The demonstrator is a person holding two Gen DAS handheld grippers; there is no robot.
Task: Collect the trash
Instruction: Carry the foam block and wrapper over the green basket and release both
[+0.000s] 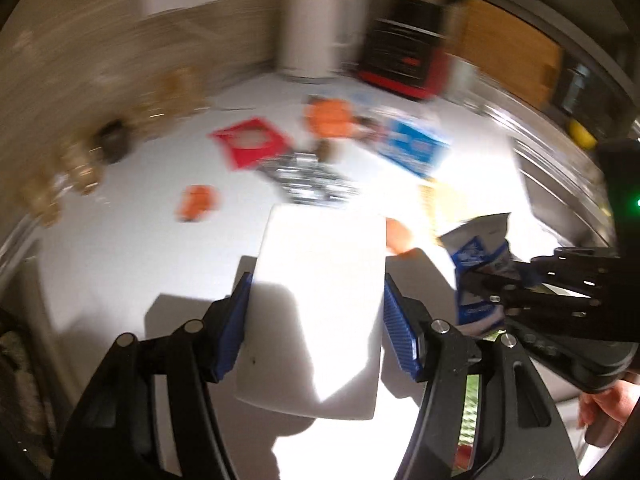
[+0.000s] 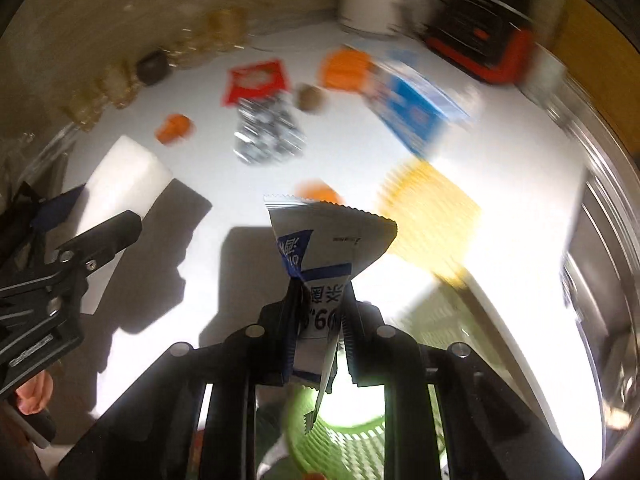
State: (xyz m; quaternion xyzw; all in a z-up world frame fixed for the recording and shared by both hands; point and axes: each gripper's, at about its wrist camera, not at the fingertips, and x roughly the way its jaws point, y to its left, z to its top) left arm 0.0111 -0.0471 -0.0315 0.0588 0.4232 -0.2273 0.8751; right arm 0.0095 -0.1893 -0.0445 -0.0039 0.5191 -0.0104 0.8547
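White countertop [image 2: 208, 152], both views motion-blurred: right gripper [image 2: 320, 300] is clamped on a blue-and-white wrapper [image 2: 324, 240] held above the green mesh basket [image 2: 344, 444] at the counter's near edge, so this piece looks about to be dropped in. Left gripper [image 1: 316, 304] grips a white block [image 1: 320, 300], jaws against its sides. Still uncollected beyond the block: red packet [image 1: 250, 142], silver foil wrapper [image 1: 308, 182], blue carton [image 1: 414, 146], orange scraps [image 1: 198, 202]; task judged early, most litter remains.
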